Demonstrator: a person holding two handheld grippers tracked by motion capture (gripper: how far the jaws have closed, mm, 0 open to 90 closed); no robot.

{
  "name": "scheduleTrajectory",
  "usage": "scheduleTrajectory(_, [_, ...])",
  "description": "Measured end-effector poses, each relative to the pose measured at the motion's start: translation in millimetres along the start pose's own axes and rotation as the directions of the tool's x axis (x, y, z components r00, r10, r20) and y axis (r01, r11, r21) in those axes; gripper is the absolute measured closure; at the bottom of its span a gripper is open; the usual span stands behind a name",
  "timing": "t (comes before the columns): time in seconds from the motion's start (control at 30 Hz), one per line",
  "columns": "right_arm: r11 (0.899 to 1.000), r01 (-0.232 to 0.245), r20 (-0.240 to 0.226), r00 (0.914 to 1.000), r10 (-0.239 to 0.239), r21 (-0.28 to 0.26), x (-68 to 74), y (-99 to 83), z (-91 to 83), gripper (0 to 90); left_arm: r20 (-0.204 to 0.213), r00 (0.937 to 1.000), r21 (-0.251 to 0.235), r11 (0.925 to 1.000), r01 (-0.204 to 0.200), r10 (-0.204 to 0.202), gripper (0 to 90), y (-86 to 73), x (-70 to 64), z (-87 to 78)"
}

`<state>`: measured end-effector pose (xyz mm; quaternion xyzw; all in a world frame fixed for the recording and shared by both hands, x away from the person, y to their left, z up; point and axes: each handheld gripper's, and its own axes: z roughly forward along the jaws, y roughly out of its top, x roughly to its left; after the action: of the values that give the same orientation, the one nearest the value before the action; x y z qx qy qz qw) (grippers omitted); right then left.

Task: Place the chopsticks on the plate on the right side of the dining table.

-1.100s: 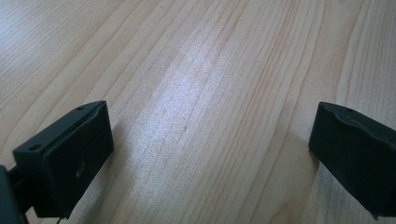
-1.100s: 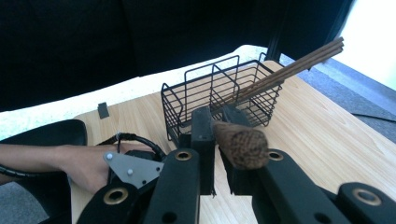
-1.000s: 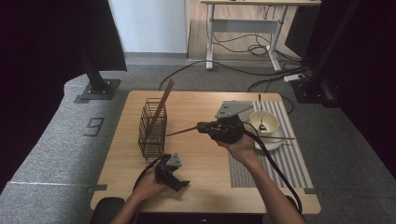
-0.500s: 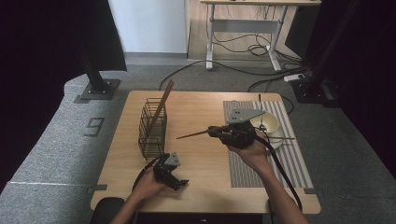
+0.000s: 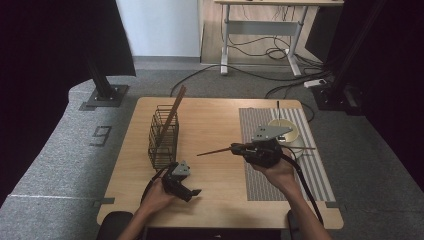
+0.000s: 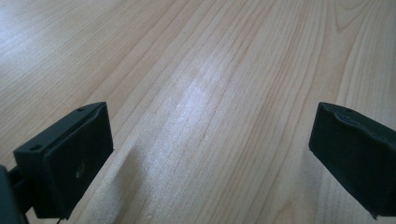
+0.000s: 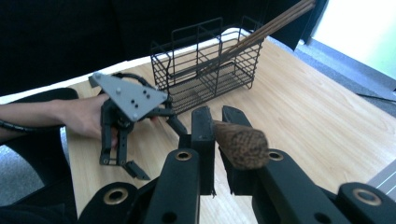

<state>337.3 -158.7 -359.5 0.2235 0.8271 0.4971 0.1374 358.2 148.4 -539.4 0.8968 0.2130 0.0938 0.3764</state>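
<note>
— What is the right gripper [image 5: 239,148] carrying?

— Its jaws are pinching a dark wooden chopstick [image 5: 216,150], which is pointing level toward the wire basket [image 5: 162,137] while hanging above the wooden table [image 5: 215,120], near the basket's right side.

— And the left gripper [image 5: 191,192]?

— It is resting on the table in front of the basket, jaws spread wide and gripping nothing. More chopsticks [image 5: 172,112] are leaning in the basket.
</note>
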Motion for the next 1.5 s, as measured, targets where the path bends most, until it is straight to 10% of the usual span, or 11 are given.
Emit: scheduleTrajectory(1.5, [0.998, 0.004, -0.084, 0.9964, 0.002, 0.063, 17.2, -29.2, 7.5, 82.5, 0.037, 0.9990, -0.112, 0.9935, -0.022, 0.027, 0.0, 6.7, -6.3, -13.2])
